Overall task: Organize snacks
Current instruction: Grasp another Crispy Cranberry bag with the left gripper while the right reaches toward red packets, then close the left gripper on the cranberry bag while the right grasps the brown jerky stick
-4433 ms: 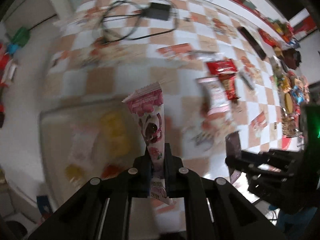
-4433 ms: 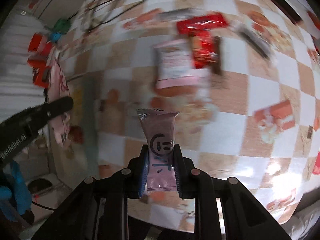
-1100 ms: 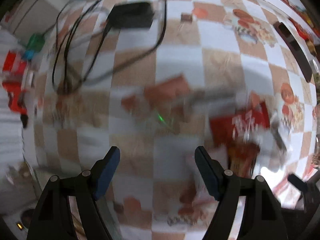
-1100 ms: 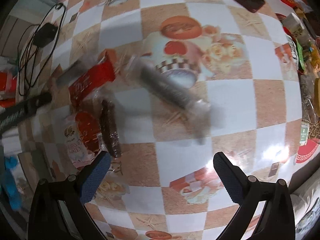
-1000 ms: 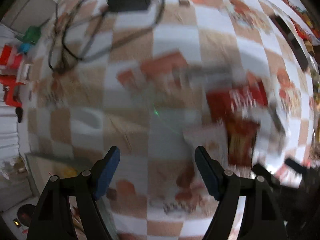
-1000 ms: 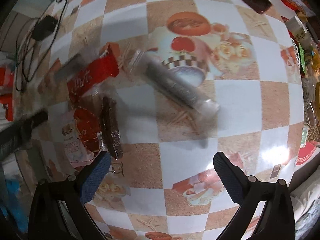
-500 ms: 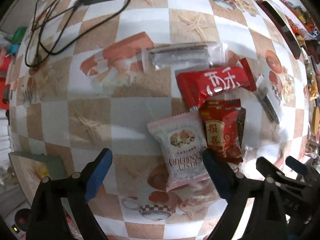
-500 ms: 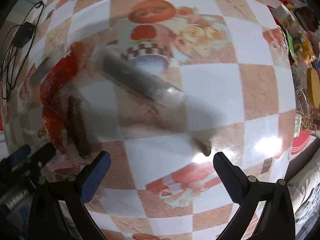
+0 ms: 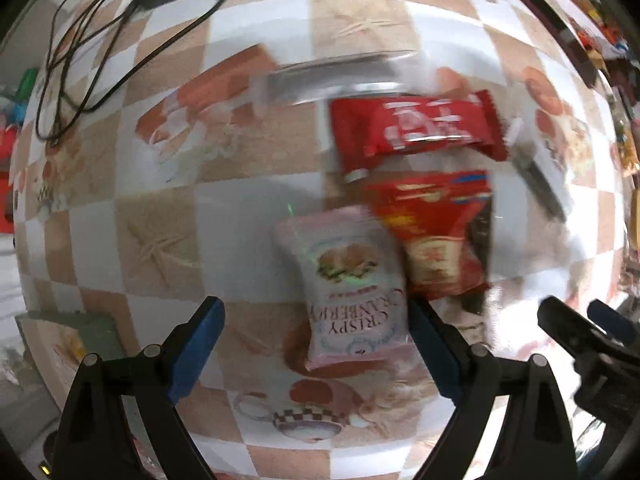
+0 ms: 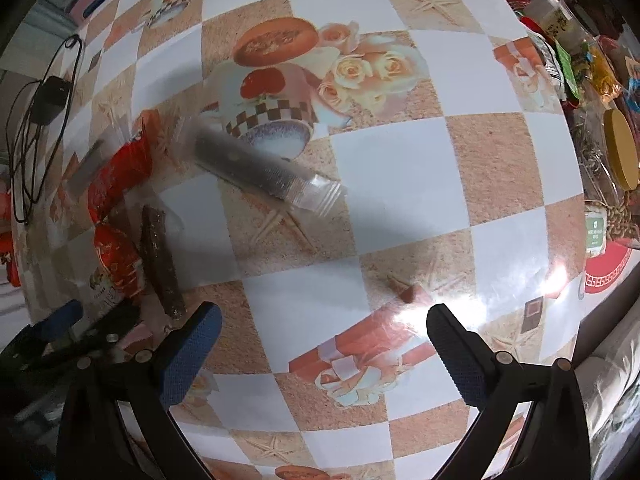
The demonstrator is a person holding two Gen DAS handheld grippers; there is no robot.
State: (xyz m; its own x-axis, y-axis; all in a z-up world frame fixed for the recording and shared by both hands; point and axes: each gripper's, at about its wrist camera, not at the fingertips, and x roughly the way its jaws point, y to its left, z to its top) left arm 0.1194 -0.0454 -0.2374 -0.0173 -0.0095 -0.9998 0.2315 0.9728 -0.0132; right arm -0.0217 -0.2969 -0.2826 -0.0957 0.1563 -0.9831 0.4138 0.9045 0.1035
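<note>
Left gripper [image 9: 312,344] is spread wide and empty above a pale pink "CRISPY" snack packet [image 9: 348,284] lying flat on the checkered vinyl tablecloth [image 9: 160,240], touching a red foil snack pouch [image 9: 440,236] on its right. Right gripper [image 10: 320,344] is likewise released and empty, with a dark stick snack in clear wrapper [image 10: 256,168] farther off and a thin brown snack bar [image 10: 160,256] to its near left.

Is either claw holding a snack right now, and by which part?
Nothing is held. The left claw is open above the pink cranberry packet; the right claw is open over bare tablecloth.
</note>
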